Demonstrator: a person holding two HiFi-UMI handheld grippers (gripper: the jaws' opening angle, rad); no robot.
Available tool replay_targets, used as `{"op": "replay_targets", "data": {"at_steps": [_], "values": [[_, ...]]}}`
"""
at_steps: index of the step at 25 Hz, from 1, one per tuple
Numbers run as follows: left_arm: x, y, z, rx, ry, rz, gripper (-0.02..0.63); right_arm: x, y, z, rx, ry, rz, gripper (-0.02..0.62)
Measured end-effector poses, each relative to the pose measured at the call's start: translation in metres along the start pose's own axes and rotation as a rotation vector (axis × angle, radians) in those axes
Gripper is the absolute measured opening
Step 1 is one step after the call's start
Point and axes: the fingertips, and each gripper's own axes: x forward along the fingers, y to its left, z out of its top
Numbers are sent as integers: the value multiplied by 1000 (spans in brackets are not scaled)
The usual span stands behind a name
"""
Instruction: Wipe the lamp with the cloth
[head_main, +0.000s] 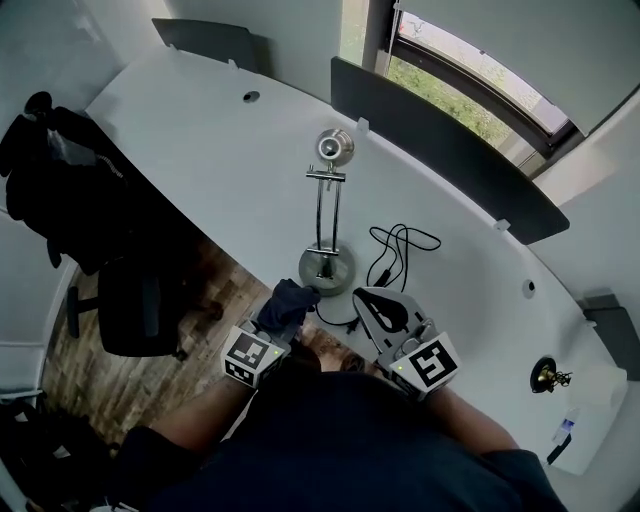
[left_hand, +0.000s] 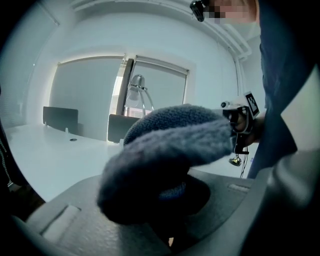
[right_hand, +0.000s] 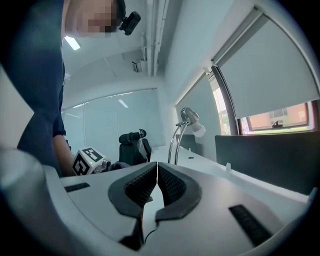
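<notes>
A chrome desk lamp (head_main: 328, 215) stands on the white desk (head_main: 220, 150), with a round base (head_main: 326, 268) and its head (head_main: 335, 147) farther back. A dark blue cloth (head_main: 287, 305) is bunched in my left gripper (head_main: 283, 318), just left of the lamp's base. In the left gripper view the cloth (left_hand: 172, 152) fills the middle and hides the jaws; the lamp (left_hand: 137, 95) shows behind it. My right gripper (head_main: 377, 303) is right of the base, its jaws pressed together with nothing between them. The lamp (right_hand: 184, 131) rises ahead in the right gripper view.
A black cable (head_main: 395, 250) lies coiled right of the lamp. Dark divider panels (head_main: 440, 150) line the desk's far edge. A black office chair (head_main: 135, 300) stands on the wood floor to the left. A small brass object (head_main: 548, 377) sits at the desk's right end.
</notes>
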Motion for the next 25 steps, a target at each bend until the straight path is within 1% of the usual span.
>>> {"op": "replay_targets", "data": {"at_steps": [5,8,13,18,21,25], "values": [[22,29,-21,9,39,-34,74,21,-20,4,17,2,-70,14],[37,43,-33,28,69,-50,74,35,-28,7,12,0,-86,14],[60,61,-49,90,124,-82,74,55,-36,9,1,10,-95,14],[84,78,-62,184,177,-99,74,69,-43,9,-13,31,-100,15],[95,82,-66,238,224,-126,74,75,-45,9,-15,31,-101,15],[108,89,-74,335,272,-160,74,80,-45,12,-15,29,-105,15]]}}
